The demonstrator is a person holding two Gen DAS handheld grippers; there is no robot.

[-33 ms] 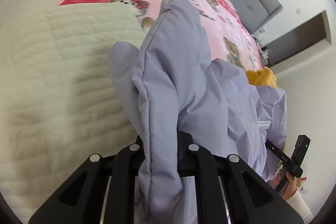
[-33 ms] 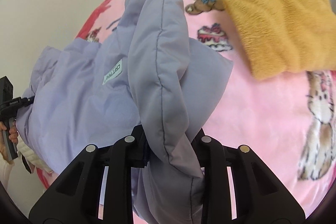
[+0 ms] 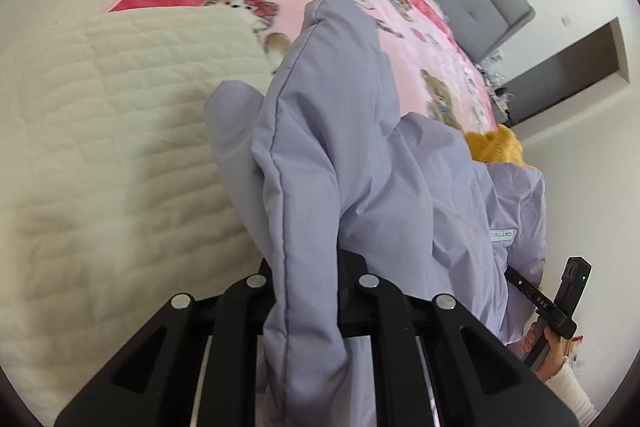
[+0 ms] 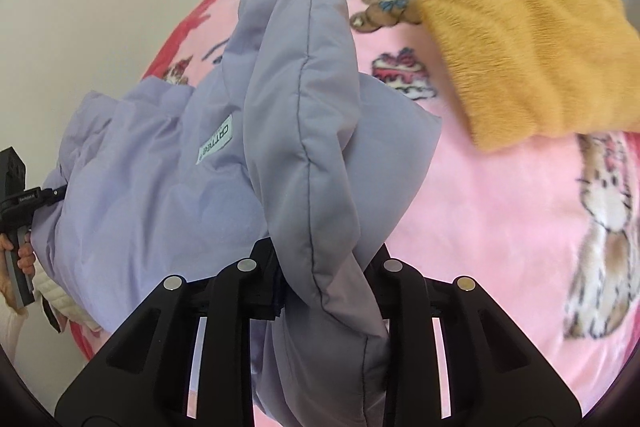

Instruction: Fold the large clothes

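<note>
Both grippers, left gripper and right gripper, are pinching the padded lilac jacket with fingers closed on it, lifting it over the pink teddy-print bed blanket; next, probably carrying the edge toward 12 o'clock to fold.

The left gripper, its black fingers drawn close together, pinches a thick fold of the lilac jacket that rises between them. The right gripper grips another padded fold of the same jacket in the same way, fingers pressed in on both sides. Each camera catches the opposite handle at the frame's edge, held in a bare hand.
</note>
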